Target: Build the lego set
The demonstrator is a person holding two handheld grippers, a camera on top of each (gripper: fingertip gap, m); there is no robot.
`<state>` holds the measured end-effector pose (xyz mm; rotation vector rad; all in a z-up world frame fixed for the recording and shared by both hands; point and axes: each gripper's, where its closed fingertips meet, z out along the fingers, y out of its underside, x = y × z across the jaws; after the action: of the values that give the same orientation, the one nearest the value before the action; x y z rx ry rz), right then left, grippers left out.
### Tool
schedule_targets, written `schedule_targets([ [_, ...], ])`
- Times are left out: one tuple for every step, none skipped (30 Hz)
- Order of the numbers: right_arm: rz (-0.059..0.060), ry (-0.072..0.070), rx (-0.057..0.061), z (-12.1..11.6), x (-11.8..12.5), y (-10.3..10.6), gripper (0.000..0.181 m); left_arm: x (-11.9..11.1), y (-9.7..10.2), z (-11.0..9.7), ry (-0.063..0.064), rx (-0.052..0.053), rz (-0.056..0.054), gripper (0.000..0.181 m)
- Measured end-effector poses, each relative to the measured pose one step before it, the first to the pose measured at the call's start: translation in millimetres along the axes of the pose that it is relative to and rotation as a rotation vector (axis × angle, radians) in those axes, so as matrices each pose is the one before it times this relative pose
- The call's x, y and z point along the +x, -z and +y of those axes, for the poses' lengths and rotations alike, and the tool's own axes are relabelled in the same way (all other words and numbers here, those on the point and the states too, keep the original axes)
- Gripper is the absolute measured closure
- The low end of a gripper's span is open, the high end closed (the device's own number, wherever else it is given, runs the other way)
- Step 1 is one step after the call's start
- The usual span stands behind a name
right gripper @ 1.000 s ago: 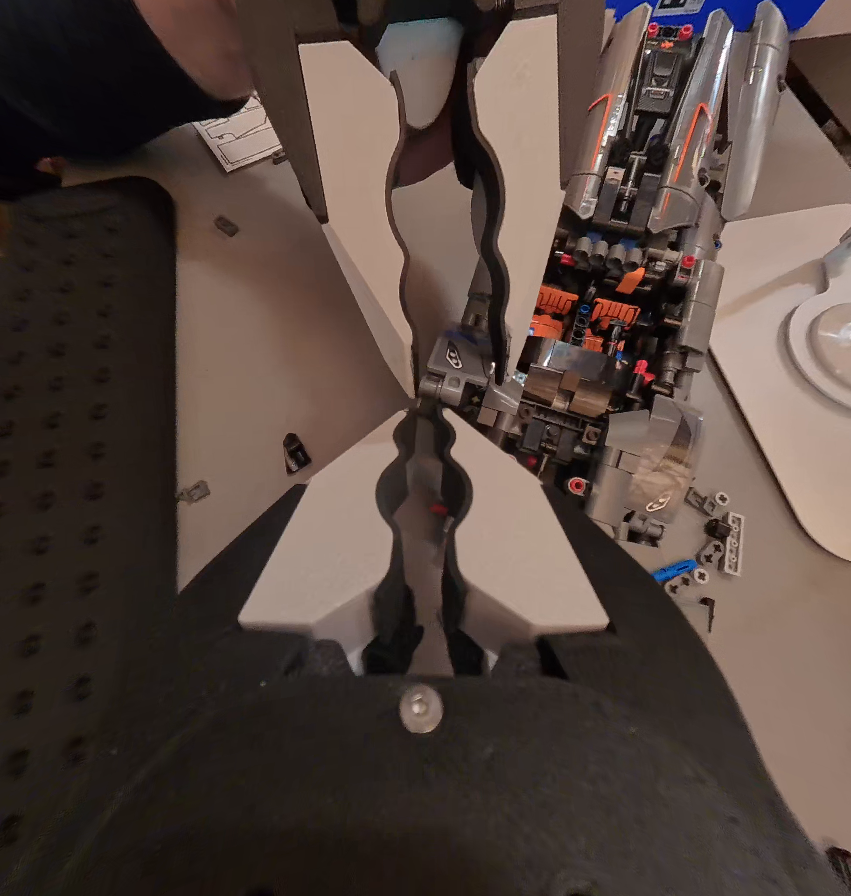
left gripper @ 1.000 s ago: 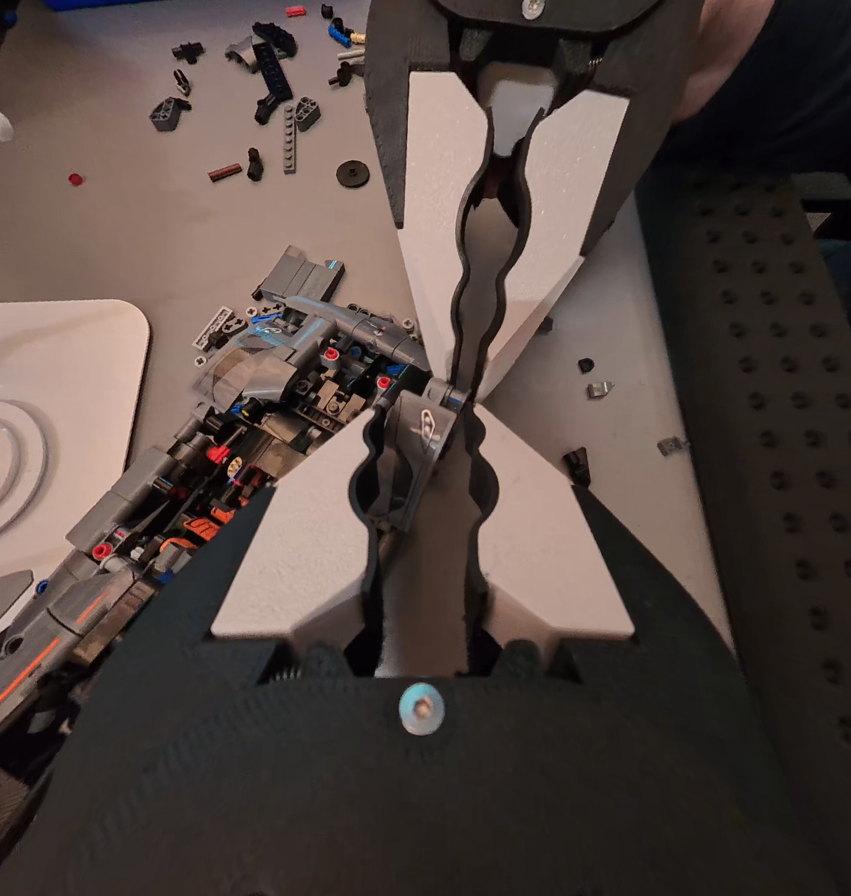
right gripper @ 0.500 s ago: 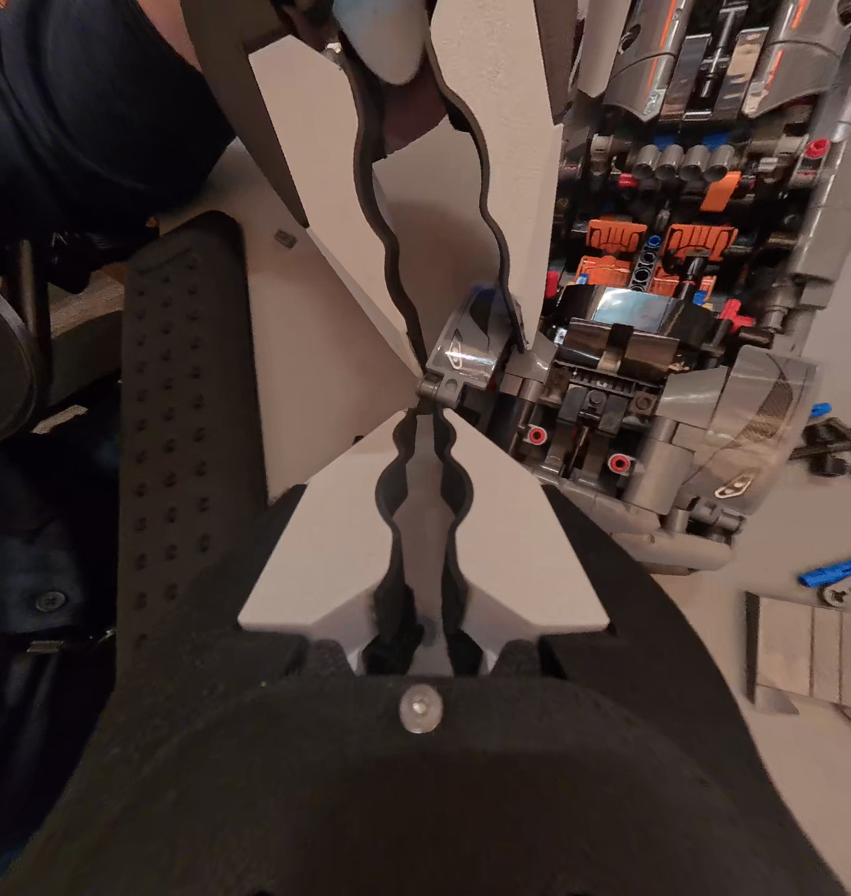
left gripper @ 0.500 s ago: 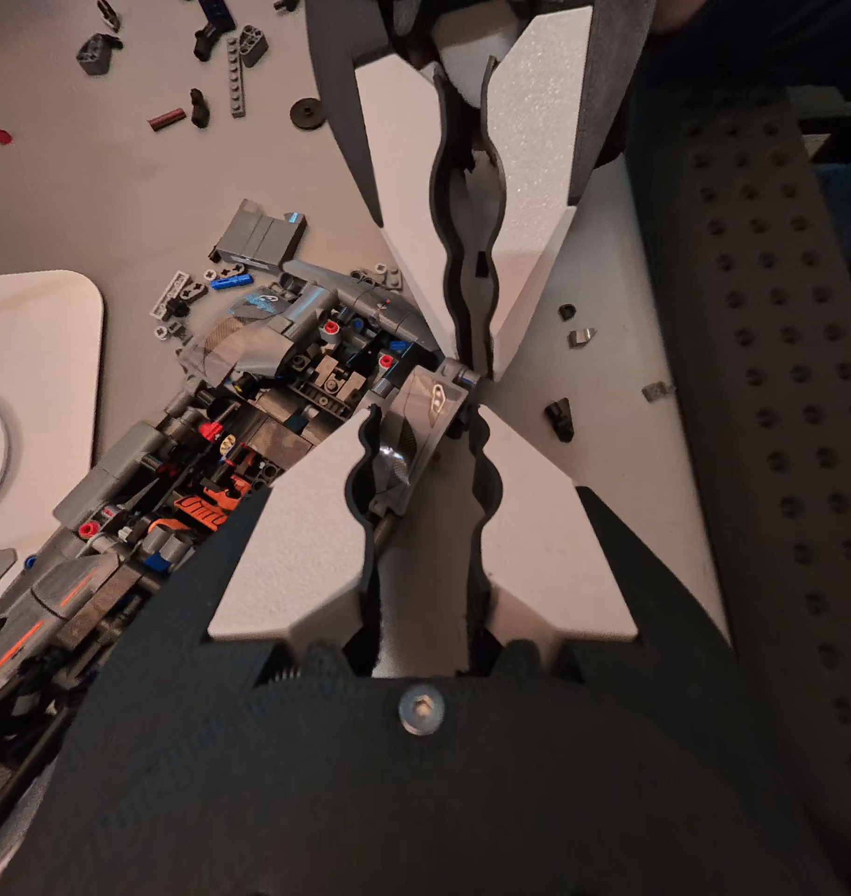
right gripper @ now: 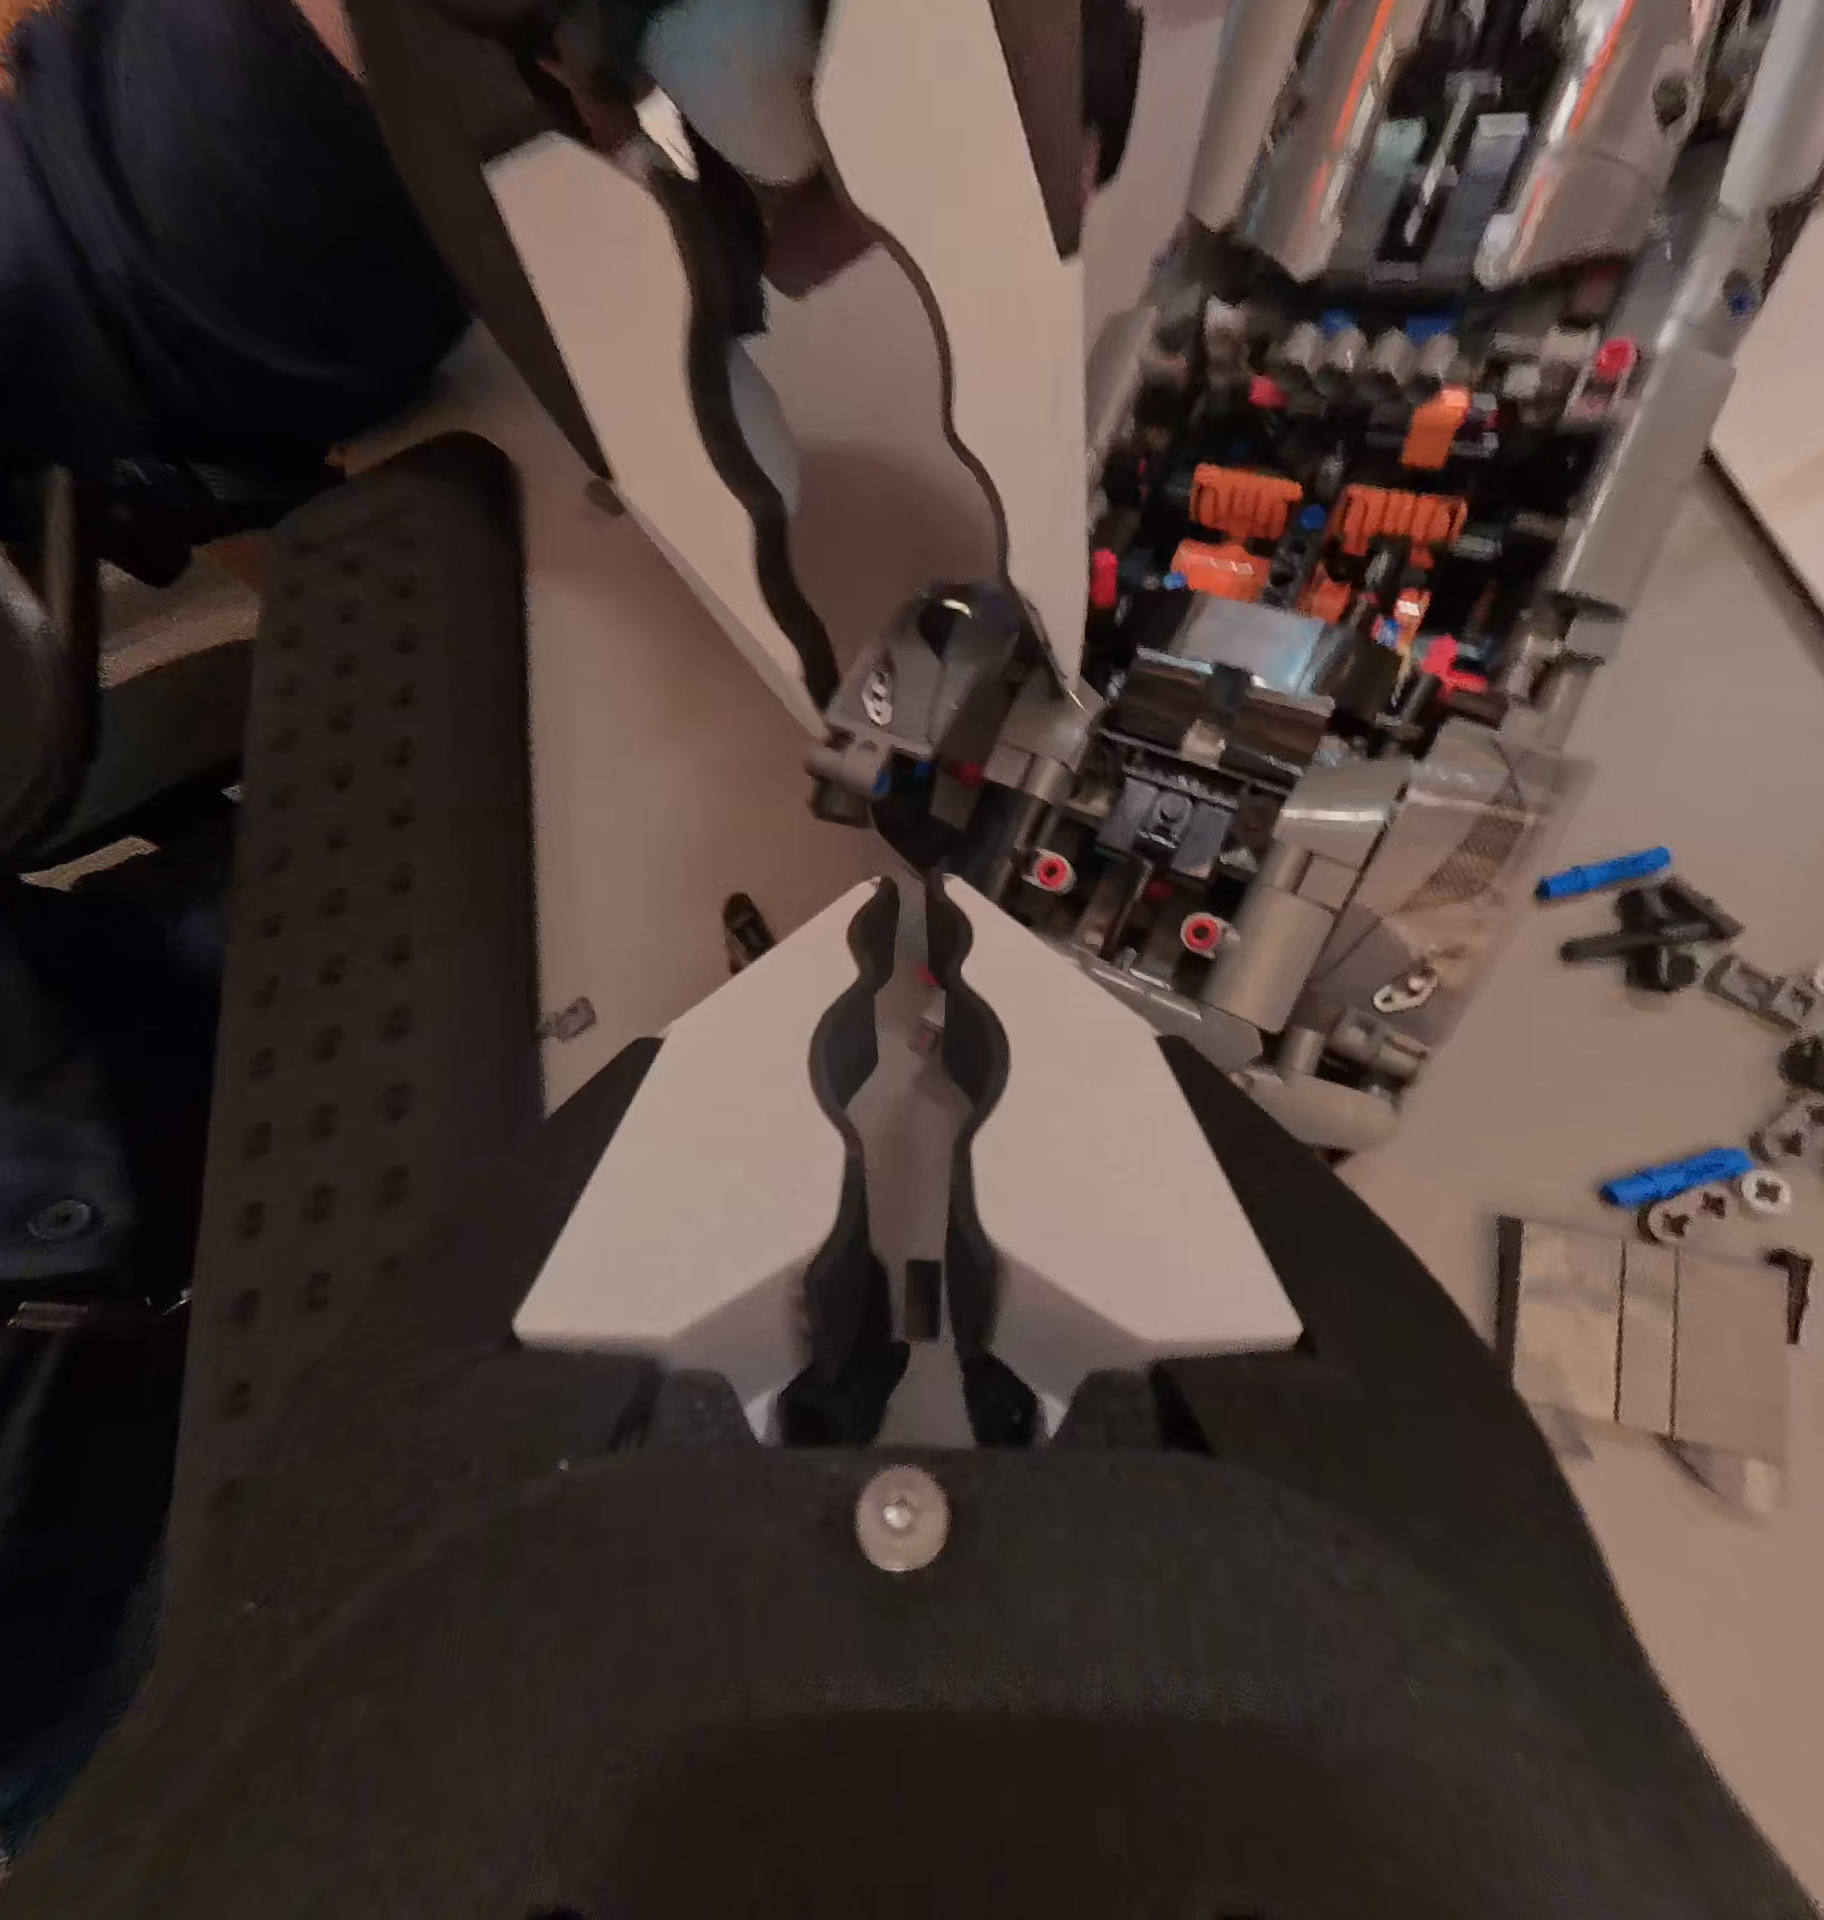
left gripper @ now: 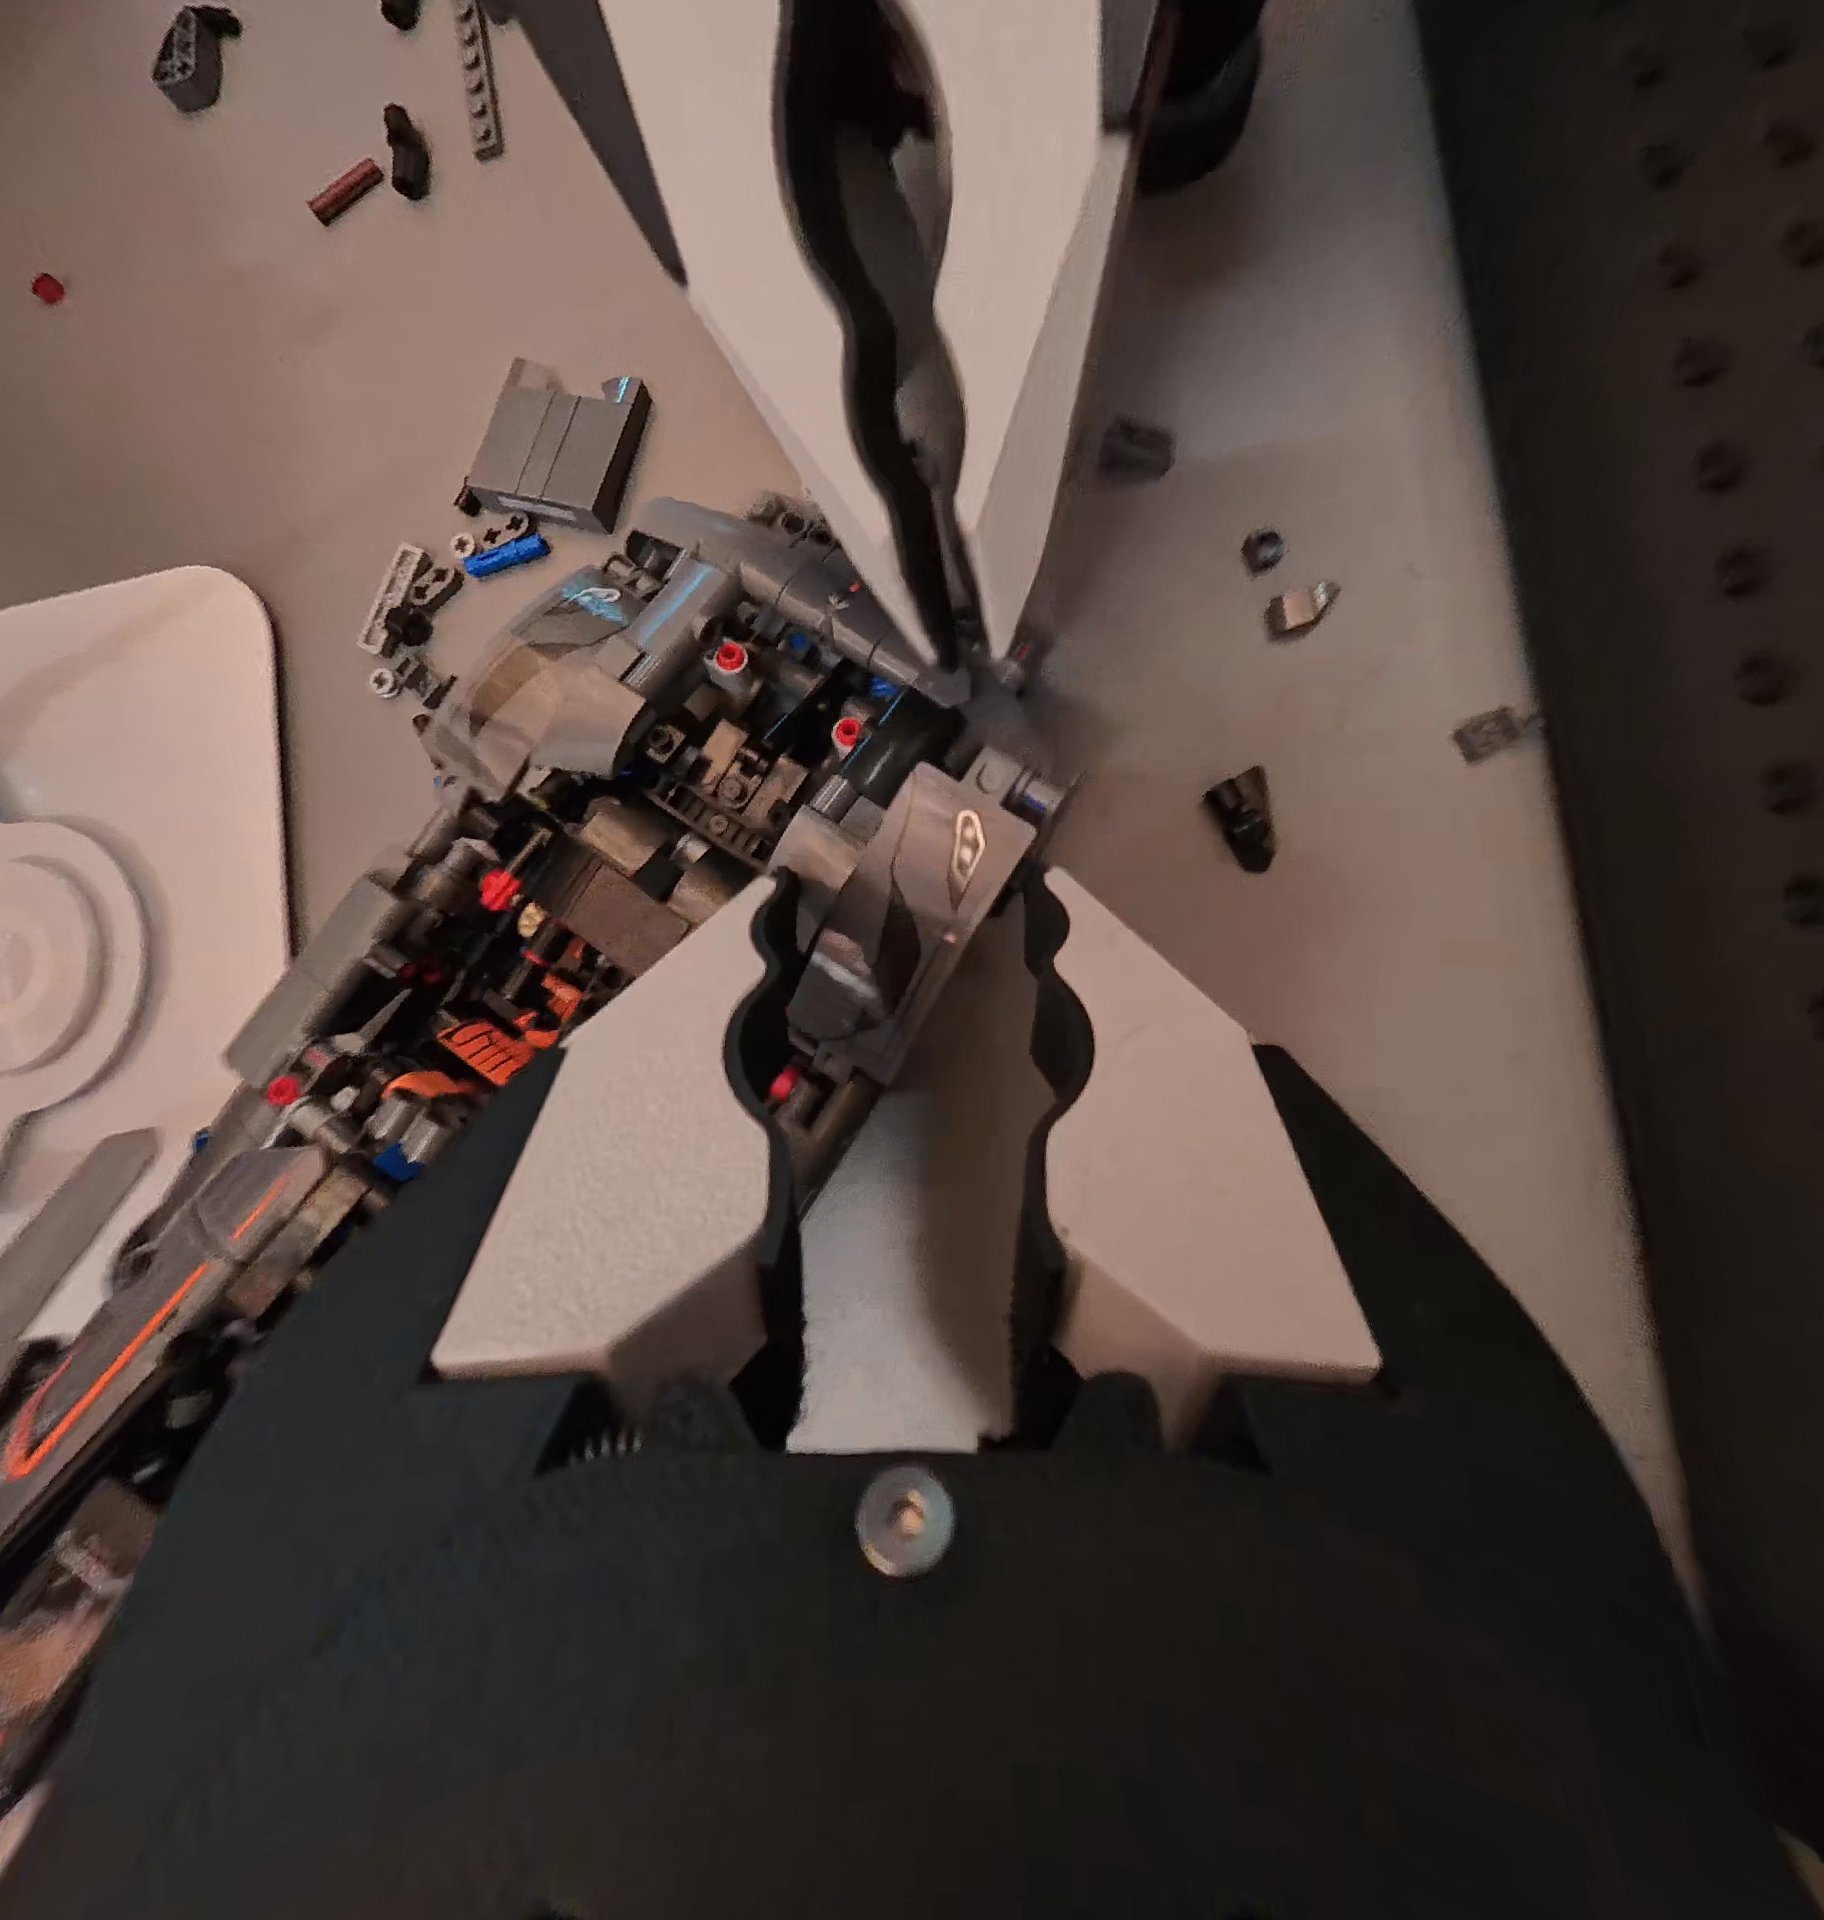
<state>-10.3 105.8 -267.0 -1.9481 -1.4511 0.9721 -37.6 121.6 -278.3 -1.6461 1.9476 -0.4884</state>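
The lego model, a long grey vehicle build with orange and red parts inside, lies on the pale table. All places below are given relative to this model.

Left gripper: jaws set at a moderate width, straddling the grey curved panel at the model's near front corner. The left finger lies against the panel; the right finger stands just off it. A firm clamp cannot be confirmed from either view.

Right gripper: jaws narrow, tips nearly together, at the same front corner from the opposite side. Something dark sits just ahead of the tips; whether they pinch a part cannot be told, as the frame is blurred there.

The two grippers point tip to tip across the corner.

Loose parts: a flat grey plate and a blue pin lie just beyond the model's front end. Small dark pieces lie on the table on the side away from the model's body, near a black perforated mat. A white base plate with raised rings lies beside the model's flank, opposite the mat.
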Motion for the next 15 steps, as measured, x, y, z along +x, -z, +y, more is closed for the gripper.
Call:
schedule_targets([
  [-0.0013, 0.0254, 0.0151, -3.19, -2.42, 0.69, 0.178, -2.8, 0.94, 2.88, -0.0363, -0.0303, -0.0394, 0.139],
  [0.0109, 0.0238, -0.0036, -0.53, -0.39, -0.83, 0.179, -1.25, 0.94, 0.83, -0.0332, -0.024, -0.0317, 0.144],
  [0.01, 0.0215, -0.0162, 1.45, -0.16, -2.32, 0.178, -0.07, 0.31, -1.44, -0.0223, -0.0122, -0.0207, 0.145],
  [0.0116, 0.0233, -0.0202, 2.55, -0.19, -3.19, 0.177, 1.71, -0.53, -2.15, -0.0147, -0.0047, -0.006, 0.149],
  [0.0147, 0.0207, -0.0253, 3.36, 0.47, -3.59, 0.178, 2.11, -1.95, -0.53, -0.0135, -0.0018, 0.0003, 0.151],
  [0.0062, 0.0102, -0.0291, 4.25, -0.02, -3.61, 0.179, -0.23, -3.24, 2.21, 0.0021, -0.0106, -0.0052, 0.147],
  [-0.0033, 0.004, -0.0183, 2.84, -0.93, -2.49, 0.179, -1.14, -2.27, 2.31, 0.0092, -0.0068, -0.0037, 0.144],
  [0.0, 0.0059, -0.0006, 0.25, -0.48, -0.65, 0.181, 0.07, 0.24, -0.11, 0.004, 0.01, 0.0024, 0.144],
  [0.0023, 0.0085, 0.0071, -1.05, -0.29, 0.87, 0.181, 0.23, 1.37, 0.64, 0.0015, 0.0004, 0.0036, 0.147],
  [-0.0025, 0.0056, 0.0067, -1.02, -0.64, 1.24, 0.181, -0.3, 1.07, 0.68, 0.0002, -0.0035, -0.0015, 0.148],
  [-0.0042, 0.0024, 0.0051, -0.8, -0.71, 0.99, 0.181, 0.0, -0.32, 0.87, -0.0077, -0.0059, -0.0049, 0.148],
  [-0.0023, 0.0056, 0.0068, -1.27, -0.97, 0.52, 0.181, -0.03, -1.09, 0.91, -0.0121, -0.0067, -0.0085, 0.146],
  [-0.0012, 0.0097, 0.0087, -1.86, -1.29, 0.08, 0.181, 0.1, -0.45, 0.13, -0.0073, -0.0018, -0.0062, 0.145],
  [-0.0043, 0.0111, 0.0055, -1.48, -1.95, -0.55, 0.181, 0.18, -0.12, 0.22, -0.0004, -0.0007, -0.0029, 0.144],
  [-0.0006, 0.0123, 0.0025, -1.09, -1.54, -0.99, 0.18, -0.3, 0.2, 0.62, -0.002, -0.0022, -0.0072, 0.144],
])
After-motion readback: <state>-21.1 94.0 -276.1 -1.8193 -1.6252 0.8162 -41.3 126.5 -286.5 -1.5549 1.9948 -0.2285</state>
